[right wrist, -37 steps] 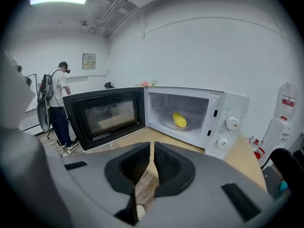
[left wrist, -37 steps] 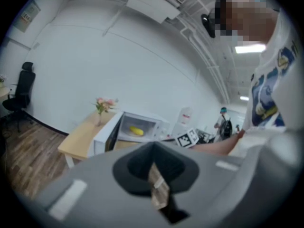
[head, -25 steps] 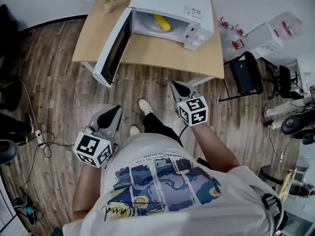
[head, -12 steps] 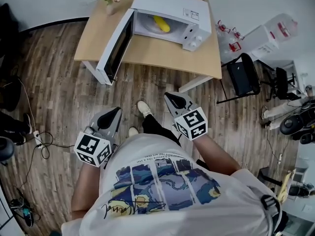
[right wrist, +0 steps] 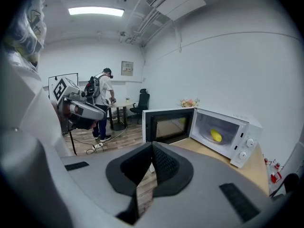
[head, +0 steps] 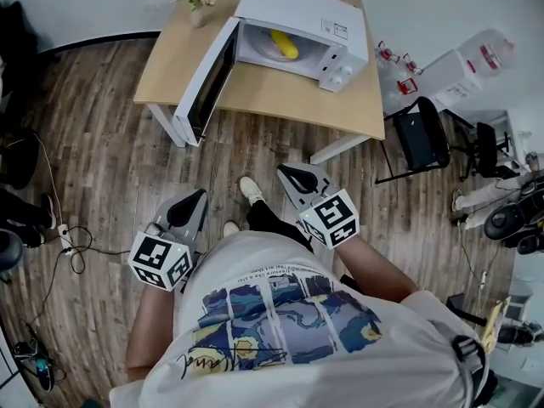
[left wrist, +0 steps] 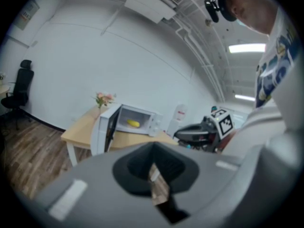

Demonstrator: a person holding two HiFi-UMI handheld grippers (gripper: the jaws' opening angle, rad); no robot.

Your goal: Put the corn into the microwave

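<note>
Fingertips of left gripper (head: 197,195) and right gripper (head: 285,171) are clenched together, empty, both well short of the microwave (head: 299,5). Corn (head: 285,44) lies inside it, beside the open door (head: 204,83). Since a second earlier, right gripper has drawn back from the microwave.

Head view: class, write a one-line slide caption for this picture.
Corn lies inside the microwave, its door open, on a wooden table; the person stands apart.
</note>
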